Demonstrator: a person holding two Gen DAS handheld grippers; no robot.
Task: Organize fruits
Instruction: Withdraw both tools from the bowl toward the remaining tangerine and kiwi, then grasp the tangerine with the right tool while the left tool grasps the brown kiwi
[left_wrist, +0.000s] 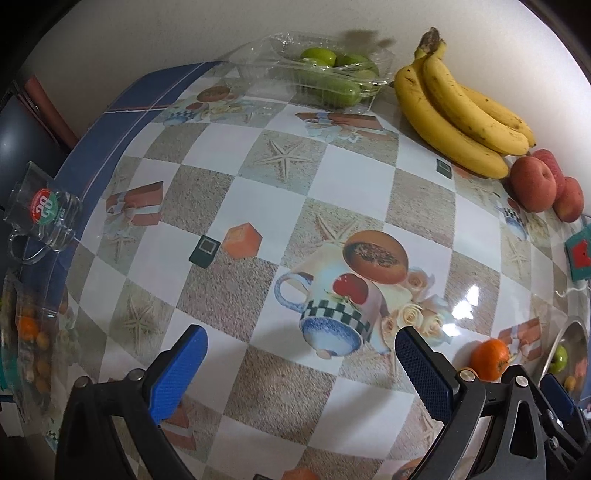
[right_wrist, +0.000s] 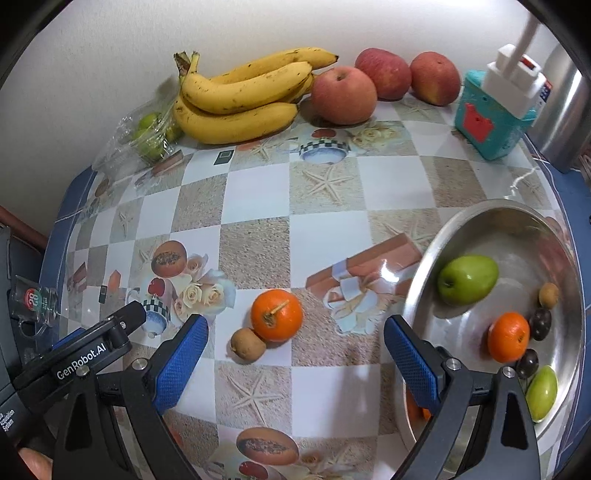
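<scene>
Step in hand, as judged: gathering loose fruit into metal bowl (right_wrist: 436, 236).
Right claw (right_wrist: 293, 350): wide open, empty, aimed at orange (right_wrist: 276, 314) with small brown fruit (right_wrist: 246, 343) touching it, on open counter (right_wrist: 255, 206) left of bowl.
Left claw (left_wrist: 301, 363): wide open, empty.
Next: straddle orange alone, clear of bowl rim; open room ahead, counter edge far left.

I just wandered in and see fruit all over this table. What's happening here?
A person is sorting fruit with two hand-held grippers. Both the left gripper and the right gripper are open and empty, above the table. A metal bowl already holds a green fruit, an orange and some smaller pieces. Another orange and a small brown fruit sit on the table in front of the right gripper. Bananas and apples lie by the wall.
</scene>
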